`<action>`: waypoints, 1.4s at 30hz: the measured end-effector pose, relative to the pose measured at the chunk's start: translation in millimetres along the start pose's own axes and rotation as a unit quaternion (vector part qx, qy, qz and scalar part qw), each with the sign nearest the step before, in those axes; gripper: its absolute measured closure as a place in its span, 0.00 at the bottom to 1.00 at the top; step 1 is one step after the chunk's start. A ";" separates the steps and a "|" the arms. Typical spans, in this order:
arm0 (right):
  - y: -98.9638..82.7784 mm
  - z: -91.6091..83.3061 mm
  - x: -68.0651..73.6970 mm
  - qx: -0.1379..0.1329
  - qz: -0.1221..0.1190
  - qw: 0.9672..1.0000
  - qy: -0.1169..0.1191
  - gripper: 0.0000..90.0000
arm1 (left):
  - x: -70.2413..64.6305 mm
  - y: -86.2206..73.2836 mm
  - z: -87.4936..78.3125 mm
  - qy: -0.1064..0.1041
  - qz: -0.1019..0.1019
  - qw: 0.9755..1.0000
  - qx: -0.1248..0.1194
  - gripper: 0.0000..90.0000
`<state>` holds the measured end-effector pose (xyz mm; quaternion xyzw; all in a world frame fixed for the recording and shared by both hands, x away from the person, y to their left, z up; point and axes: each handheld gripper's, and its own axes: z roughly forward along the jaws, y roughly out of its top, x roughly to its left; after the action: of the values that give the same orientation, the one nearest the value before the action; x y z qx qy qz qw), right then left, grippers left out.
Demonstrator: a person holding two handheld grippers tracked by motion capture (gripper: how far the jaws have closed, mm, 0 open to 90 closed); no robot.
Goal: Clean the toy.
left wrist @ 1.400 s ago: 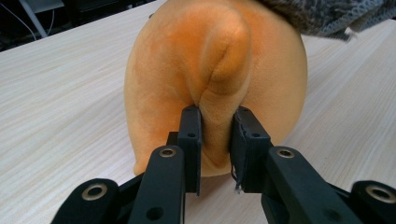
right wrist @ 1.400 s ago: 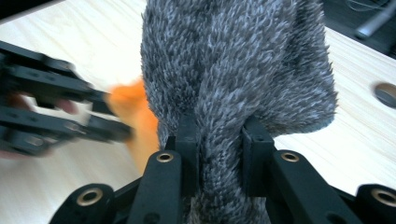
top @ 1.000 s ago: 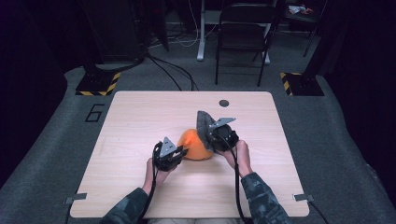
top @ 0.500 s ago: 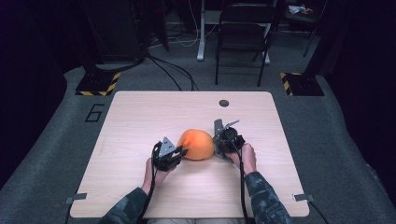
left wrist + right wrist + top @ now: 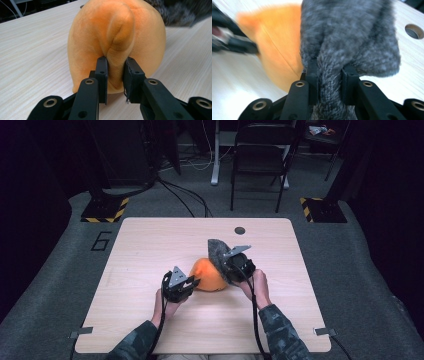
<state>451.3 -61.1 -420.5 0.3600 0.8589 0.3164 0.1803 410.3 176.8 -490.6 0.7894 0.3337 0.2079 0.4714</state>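
Observation:
An orange plush cushion (image 5: 207,276) lies at the middle of the wooden table (image 5: 150,235). In the left gripper view, my left gripper (image 5: 115,62) is shut on a raised fold of the orange plush (image 5: 100,30); from above, the left gripper (image 5: 192,282) sits at the cushion's left edge. A grey furry flap (image 5: 217,249) stands up at the cushion's right side, and my right gripper (image 5: 226,266) holds it there. In the right gripper view, the right gripper (image 5: 329,65) is shut on the grey fur (image 5: 352,30), with the orange plush (image 5: 279,37) blurred behind it.
A round cable hole (image 5: 239,230) is in the table's far side. A black chair (image 5: 260,155) and two yellow-and-black striped bases (image 5: 105,210) stand on the grey floor beyond the table. The number 6 (image 5: 101,241) is marked on the floor at the left.
The right gripper dropped to the cushion's right side half a second ago, with the grey flap out of sight. It has since lifted the flap upright again. The left gripper stayed put.

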 end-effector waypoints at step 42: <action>4.1 -4.4 7.1 -0.041 0.001 0.999 0.007 0.82 | -3.7 7.1 -2.3 -0.018 -0.032 0.999 -0.013 0.89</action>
<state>446.2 -55.5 -415.1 0.3507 0.8460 0.3542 0.1891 408.6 173.2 -483.4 0.7758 0.3480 0.1828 0.4935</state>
